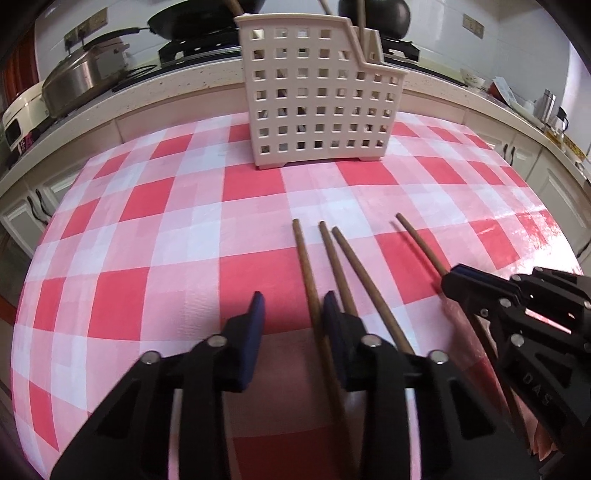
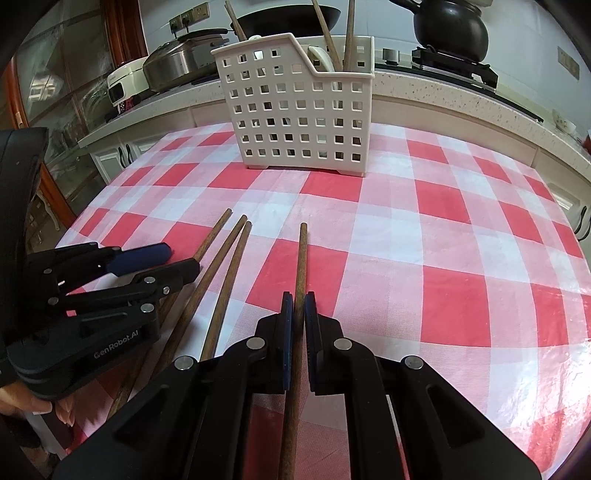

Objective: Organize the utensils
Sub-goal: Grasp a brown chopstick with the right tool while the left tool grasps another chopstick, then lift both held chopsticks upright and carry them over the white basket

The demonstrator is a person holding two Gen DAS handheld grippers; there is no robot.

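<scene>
A home kitchen: a gas stove (image 2: 454,68) with a black kettle (image 2: 448,27), a frying pan (image 1: 192,20), and cupboards (image 1: 33,206) under a speckled counter (image 2: 424,88).

Four brown wooden chopsticks (image 1: 312,280) lie fanned on the checked cloth before the white perforated holder (image 1: 314,92)

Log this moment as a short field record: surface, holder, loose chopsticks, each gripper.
surface: red-and-white checked tablecloth
holder: white perforated utensil holder, upright at the far side, chopsticks and a white spoon already inside
loose chopsticks: three side by side on the cloth
left gripper: jaws apart, leftmost loose chopstick between them, against the right pad only
right gripper: shut on a fourth chopstick
</scene>
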